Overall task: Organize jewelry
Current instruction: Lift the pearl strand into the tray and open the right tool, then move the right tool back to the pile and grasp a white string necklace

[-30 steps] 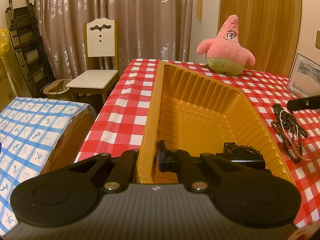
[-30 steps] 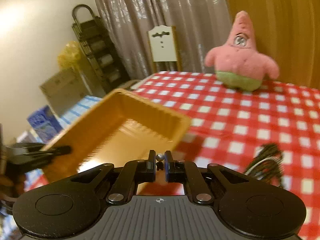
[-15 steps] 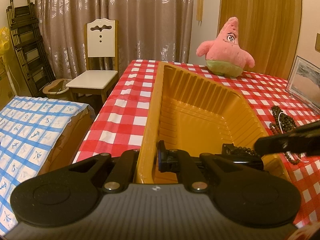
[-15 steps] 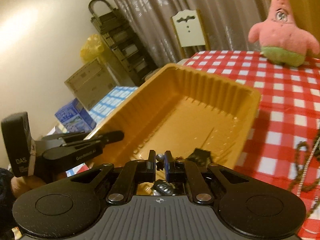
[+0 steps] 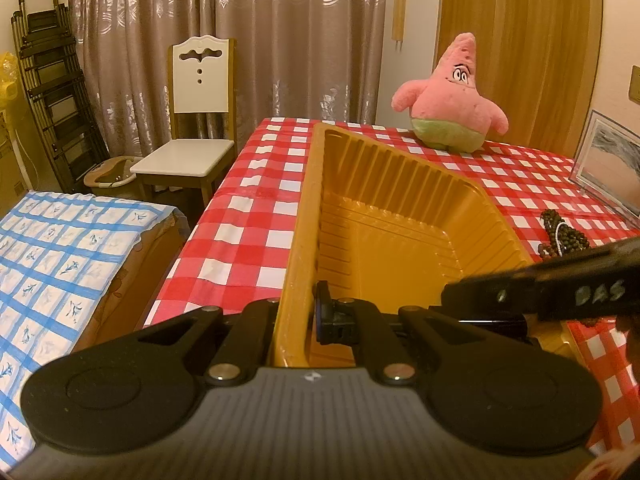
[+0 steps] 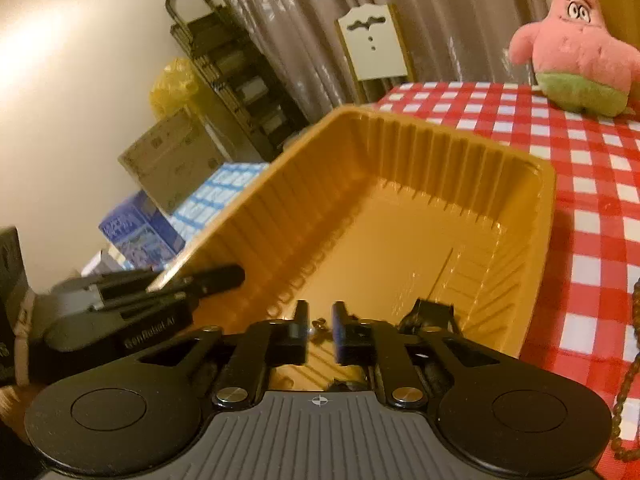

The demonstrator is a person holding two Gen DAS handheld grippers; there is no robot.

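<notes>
My left gripper [image 5: 298, 316] is shut on the near left rim of an orange plastic tray [image 5: 384, 200] that rests on the red checked table. In the right wrist view my right gripper [image 6: 320, 326] hangs over the near end of the tray [image 6: 400, 216] with its fingers apart; a small metal piece [image 6: 318, 323] shows between them. A dark object [image 6: 434, 312] lies on the tray floor beside it. The right gripper's body [image 5: 560, 292] crosses the left wrist view. Dark beaded strings [image 5: 560, 234] lie on the cloth right of the tray.
A pink plush star [image 5: 452, 100] stands at the far end of the table. A framed picture [image 5: 608, 160] leans at the right. A white chair [image 5: 192, 128], a folded rack [image 5: 52, 80] and a blue checked cover [image 5: 60, 264] are left of the table.
My right gripper swung from the table over the near end of the tray and opened its fingers, which were shut on a small bead. My left gripper kept its hold on the rim.
</notes>
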